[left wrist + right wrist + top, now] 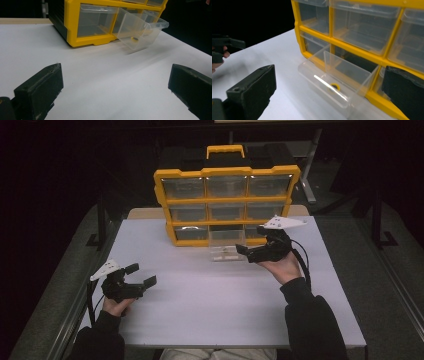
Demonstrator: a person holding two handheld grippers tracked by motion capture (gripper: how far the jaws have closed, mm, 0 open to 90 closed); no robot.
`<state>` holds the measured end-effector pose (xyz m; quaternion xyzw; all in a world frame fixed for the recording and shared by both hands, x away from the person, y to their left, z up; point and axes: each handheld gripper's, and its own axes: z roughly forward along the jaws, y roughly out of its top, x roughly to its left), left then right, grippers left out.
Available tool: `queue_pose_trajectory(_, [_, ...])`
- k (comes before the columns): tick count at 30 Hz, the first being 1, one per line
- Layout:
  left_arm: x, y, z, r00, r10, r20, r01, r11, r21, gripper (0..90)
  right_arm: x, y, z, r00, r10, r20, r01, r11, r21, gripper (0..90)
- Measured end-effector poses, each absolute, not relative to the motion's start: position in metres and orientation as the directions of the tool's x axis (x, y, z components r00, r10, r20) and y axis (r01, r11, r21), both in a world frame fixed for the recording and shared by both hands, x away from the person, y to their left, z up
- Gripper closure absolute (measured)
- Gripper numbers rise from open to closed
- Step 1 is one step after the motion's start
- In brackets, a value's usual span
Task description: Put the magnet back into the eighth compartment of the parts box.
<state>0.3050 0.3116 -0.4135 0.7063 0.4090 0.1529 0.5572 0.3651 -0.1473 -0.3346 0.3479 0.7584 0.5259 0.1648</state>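
A yellow organizer (227,199) with clear drawers in three rows stands upright at the back of the white table (210,305). Its bottom middle drawer (226,248) is pulled out and tilts down onto the table. Inside the drawer (342,72) lies a small round piece with a yellow rim (334,86); the left gripper view shows the same piece (135,39) in that drawer (142,27). My right gripper (250,241) is open just right of the drawer, its jaws (330,80) wide on either side and not touching it. My left gripper (143,274) is open and empty over the front left of the table (115,85).
The organizer has a yellow carry handle (226,150) on top. The other drawers look shut. The white table's front and middle are bare (215,295). Dark floor and metal frame legs (310,175) surround the table. The left hand and its gripper (224,46) appear far off in the right gripper view.
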Motion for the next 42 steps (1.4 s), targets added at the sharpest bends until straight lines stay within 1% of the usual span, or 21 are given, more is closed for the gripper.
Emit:
queue_pose_trajectory(18, [0.305, 0.311, -0.414, 0.623, 0.744, -0.24, 0.412, -0.052, 0.91, 0.0, 0.342, -0.18, -0.354, -0.674, 0.725, 0.142, 0.359, 0.153, 0.921, 0.0])
queue_pose_trajectory(29, [0.305, 0.31, -0.414, 0.627, 0.74, -0.242, 0.411, -0.051, 0.91, 0.0, 0.328, -0.191, -0.37, -0.662, 0.737, 0.136, 0.366, 0.16, 0.917, 0.0])
queue_pose_trajectory(35, [0.305, 0.31, -0.415, 0.632, 0.738, -0.238, 0.414, -0.062, 0.908, 0.0, 0.322, -0.195, -0.372, -0.653, 0.746, 0.131, 0.36, 0.153, 0.92, 0.0])
queue_pose_trajectory(42, [0.305, 0.311, -0.415, 0.631, 0.737, -0.244, 0.415, -0.055, 0.908, 0.0, 0.312, -0.203, -0.385, -0.641, 0.756, 0.136, 0.385, 0.163, 0.908, 0.0])
